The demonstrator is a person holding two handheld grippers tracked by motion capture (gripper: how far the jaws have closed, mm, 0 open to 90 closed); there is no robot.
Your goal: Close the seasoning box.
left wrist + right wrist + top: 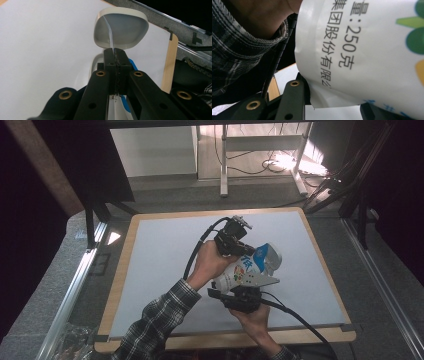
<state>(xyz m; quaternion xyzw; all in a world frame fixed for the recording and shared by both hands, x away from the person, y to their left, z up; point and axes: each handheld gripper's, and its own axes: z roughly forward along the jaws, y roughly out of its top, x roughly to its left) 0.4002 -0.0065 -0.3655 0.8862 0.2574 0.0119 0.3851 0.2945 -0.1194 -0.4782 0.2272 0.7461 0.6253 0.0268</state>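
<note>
— Two grippers meet on one pouch [250, 265] in the high view, lifted above the surface [160, 270].
— In the left gripper view, the left gripper [115, 53] has its jaws clenched on a thin edge of film (soft, crinkly, probably slippery).
— Right gripper view: the right gripper's jaws flank the printed bottom seam; whether they grip, nobody can tell. Seams look the safest hold.

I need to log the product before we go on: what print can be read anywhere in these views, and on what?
"量:250克" on the white plastic pouch held between the grippers.
"集团股份有限公", the line beside it on that pouch; its end is cut off.
Blue characters on the pouch in the high view: too small to read.
</note>
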